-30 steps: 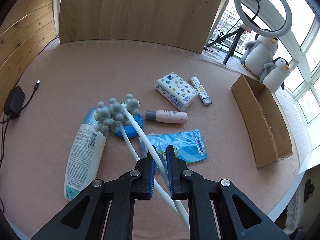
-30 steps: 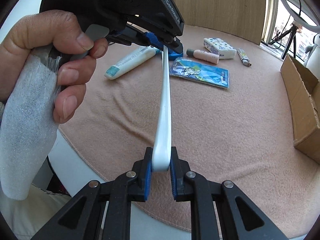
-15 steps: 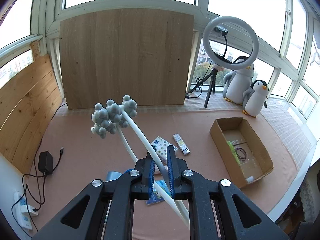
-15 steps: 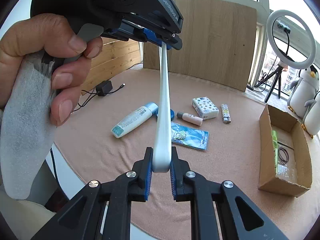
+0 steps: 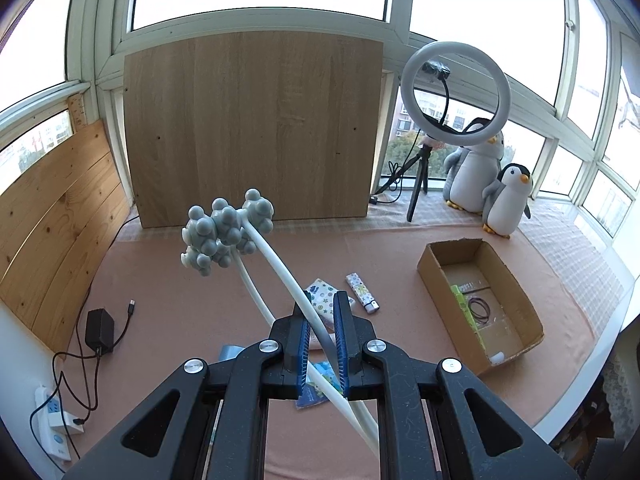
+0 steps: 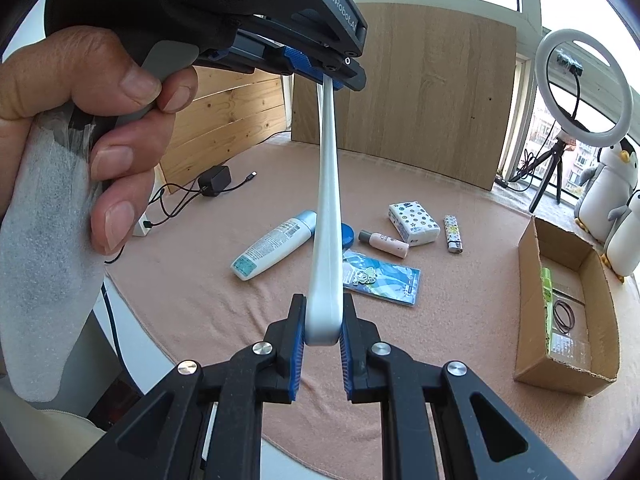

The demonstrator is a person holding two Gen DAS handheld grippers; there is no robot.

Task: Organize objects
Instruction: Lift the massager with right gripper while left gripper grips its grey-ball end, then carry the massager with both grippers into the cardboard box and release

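massager lifted clear of the worktop

both hand-held grippers have just raised the white massager (image 5: 276,268) off the worktop (image 5: 180,304): the left hand-held gripper (image 5: 322,320) pinches one arm, the right hand-held gripper (image 6: 323,322) clamps the handle end. it now hangs in the air, so carrying it to the cardboard box (image 6: 532,344) at the right likely comes next.

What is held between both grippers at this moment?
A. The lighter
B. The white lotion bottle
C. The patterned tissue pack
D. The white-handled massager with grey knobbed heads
D: the right gripper clamps the end of the white-handled massager, and the left gripper pinches one of its stems, while the other items lie on the table.
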